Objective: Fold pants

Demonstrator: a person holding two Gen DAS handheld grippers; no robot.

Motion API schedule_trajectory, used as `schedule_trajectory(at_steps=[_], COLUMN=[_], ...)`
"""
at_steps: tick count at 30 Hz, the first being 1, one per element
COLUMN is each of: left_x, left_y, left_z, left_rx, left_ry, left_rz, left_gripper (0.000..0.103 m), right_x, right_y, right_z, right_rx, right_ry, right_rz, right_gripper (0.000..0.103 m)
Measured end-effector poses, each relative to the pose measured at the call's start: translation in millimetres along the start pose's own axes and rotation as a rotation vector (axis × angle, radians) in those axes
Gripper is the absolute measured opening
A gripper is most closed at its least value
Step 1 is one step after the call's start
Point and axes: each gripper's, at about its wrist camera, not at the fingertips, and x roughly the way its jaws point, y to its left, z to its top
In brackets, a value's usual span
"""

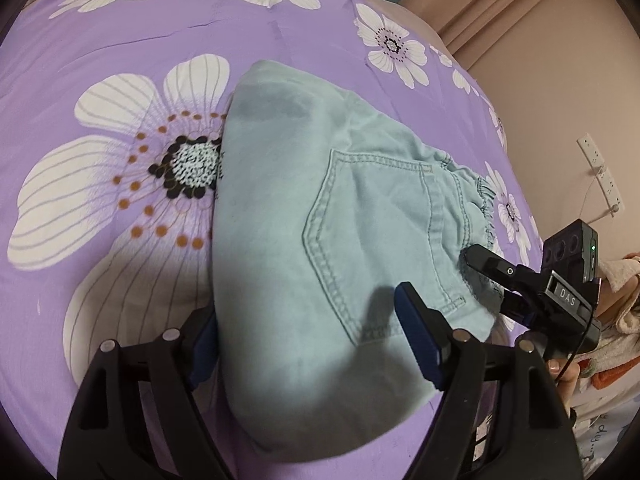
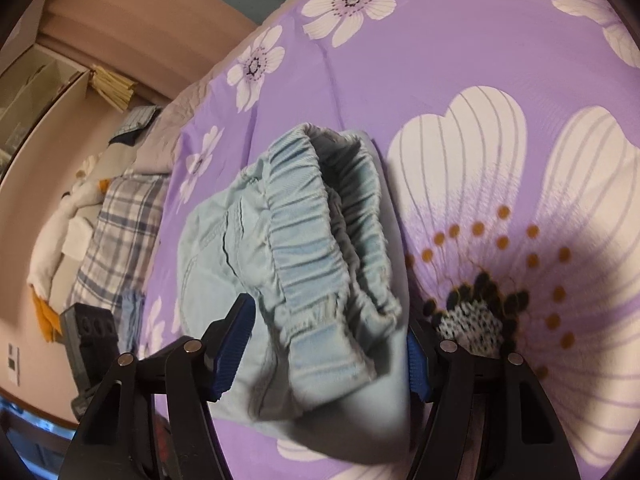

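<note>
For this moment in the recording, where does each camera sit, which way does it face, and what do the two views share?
Left wrist: rides the left tongs, looking along its open fingers, which straddle the pants pocket side up on the floral bedsheet; right tongs at the waistband edge, fingertips visible.
Right wrist: rides the right tongs, facing the pants at their elastic waistband, fingers open around it; plaid bedding beyond.
Shared: pants, bedsheet.

Purple flowered bedsheet (image 1: 120, 60) lying spread wide. Power strip (image 1: 600, 172) hanging on pinkish wall. Plaid bedding (image 2: 120, 232) sitting beside sheet edge, white cloth heap (image 2: 68, 216) resting just beyond.
</note>
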Motion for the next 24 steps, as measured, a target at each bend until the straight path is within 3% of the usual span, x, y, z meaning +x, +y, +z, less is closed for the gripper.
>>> schedule_trajectory(at_steps=[21,24], left_x=[18,16], left_y=[-11,-14], left_z=[21,18], left_rx=[0.036,0.044], left_ry=[-0.003,-0.005], left_rz=[0.013,0.03], left_gripper=[0.081,0.078], right_x=[20,21], right_y=[14,19], right_z=[9,8], right_rx=[-0.095,-0.112], right_ry=[-0.013,-0.022], right_rz=[-0.028,-0.048], right_gripper=[0.069,0.065])
